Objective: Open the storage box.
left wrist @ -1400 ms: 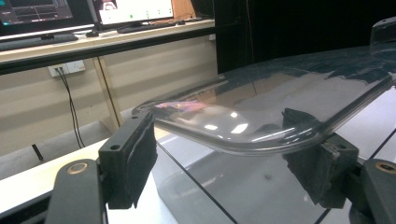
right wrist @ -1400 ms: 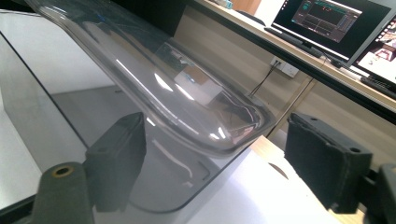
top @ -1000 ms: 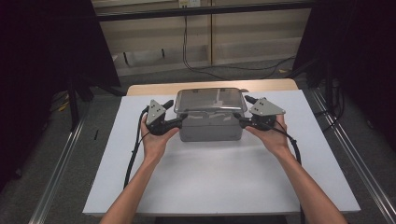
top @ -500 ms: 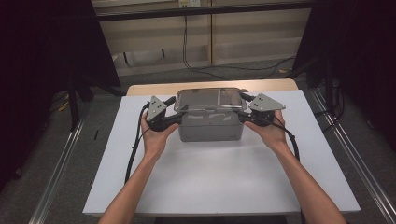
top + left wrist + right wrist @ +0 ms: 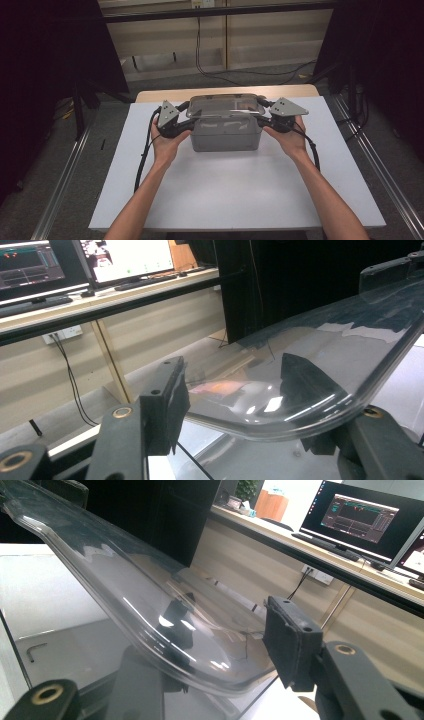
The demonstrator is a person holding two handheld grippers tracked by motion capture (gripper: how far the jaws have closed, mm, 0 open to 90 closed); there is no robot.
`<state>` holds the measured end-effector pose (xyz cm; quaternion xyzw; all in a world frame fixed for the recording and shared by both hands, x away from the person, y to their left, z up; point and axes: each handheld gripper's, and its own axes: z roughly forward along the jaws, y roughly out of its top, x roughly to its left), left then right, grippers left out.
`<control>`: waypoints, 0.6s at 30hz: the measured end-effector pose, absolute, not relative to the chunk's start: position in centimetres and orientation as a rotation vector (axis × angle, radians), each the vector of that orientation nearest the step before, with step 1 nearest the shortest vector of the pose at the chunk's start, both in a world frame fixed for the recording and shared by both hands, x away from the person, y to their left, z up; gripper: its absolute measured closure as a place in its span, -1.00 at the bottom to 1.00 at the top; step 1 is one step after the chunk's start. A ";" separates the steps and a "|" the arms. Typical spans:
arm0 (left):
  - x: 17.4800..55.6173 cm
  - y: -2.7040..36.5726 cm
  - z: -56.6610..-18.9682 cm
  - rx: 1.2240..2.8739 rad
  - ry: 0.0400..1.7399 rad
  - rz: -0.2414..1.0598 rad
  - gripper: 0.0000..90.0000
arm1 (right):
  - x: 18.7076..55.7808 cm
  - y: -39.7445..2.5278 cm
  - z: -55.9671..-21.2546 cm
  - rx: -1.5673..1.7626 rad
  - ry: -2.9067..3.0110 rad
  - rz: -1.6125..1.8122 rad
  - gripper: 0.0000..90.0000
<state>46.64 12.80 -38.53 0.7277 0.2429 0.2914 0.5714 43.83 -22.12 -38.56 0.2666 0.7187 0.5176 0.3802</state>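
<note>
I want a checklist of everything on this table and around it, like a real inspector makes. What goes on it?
Surface: white table top, bare in front of the box.
Job's things: grey box; clear lid raised just above it.
Clutter: small hex key seen through the box's wall.
Grippers: left gripper and right gripper, one at each end of the lid, jaws on either side of its rim; whether they pinch it is unclear.
Cables: black cable from the left gripper; another from the right.
Surroundings: monitors on a desk beyond, grey floor.
</note>
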 end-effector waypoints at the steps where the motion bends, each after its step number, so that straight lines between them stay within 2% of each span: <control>1: 46.7 12.8 -38.5 1.710 0.566 0.684 0.00 | 43.9 -22.2 -38.5 0.679 1.836 1.321 0.22; 18: 48.2 12.8 -38.1 1.693 0.596 0.664 0.05 | 44.8 -22.1 -37.9 0.699 1.826 1.356 0.25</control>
